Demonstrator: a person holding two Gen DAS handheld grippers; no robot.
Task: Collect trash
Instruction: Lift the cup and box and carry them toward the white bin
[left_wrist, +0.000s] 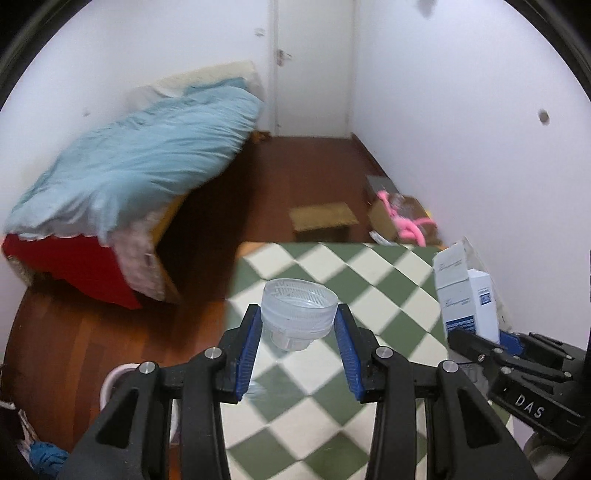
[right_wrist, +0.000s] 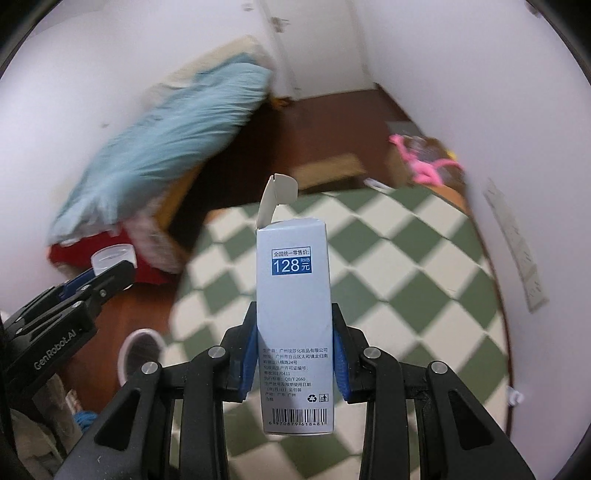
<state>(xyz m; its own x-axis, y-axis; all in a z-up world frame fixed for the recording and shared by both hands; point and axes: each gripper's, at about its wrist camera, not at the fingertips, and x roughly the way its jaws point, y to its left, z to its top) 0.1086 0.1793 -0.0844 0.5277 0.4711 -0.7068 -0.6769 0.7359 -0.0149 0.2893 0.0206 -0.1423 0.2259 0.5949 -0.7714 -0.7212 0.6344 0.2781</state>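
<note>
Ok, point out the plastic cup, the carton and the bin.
plastic cup (left_wrist: 300, 308): left wrist view, on its ribbed side wall.
carton (right_wrist: 293, 295): right wrist view, on its front panel below the price.
bin (right_wrist: 129, 343): right wrist view, on its white rim.

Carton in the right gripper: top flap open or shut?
Open. The carton, clamped in the right gripper, has its top flap standing up off the box.

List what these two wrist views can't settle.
- Bin, both views: gripper frames cover most of it; contents unseen.
- White carton, right wrist: open top flap faces away, inside hidden. Left wrist: right gripper hides its base.
- Clear plastic cap, right wrist: left gripper covers all but the rim.
- Pink item in cardboard box: blurred, unidentifiable.
</note>
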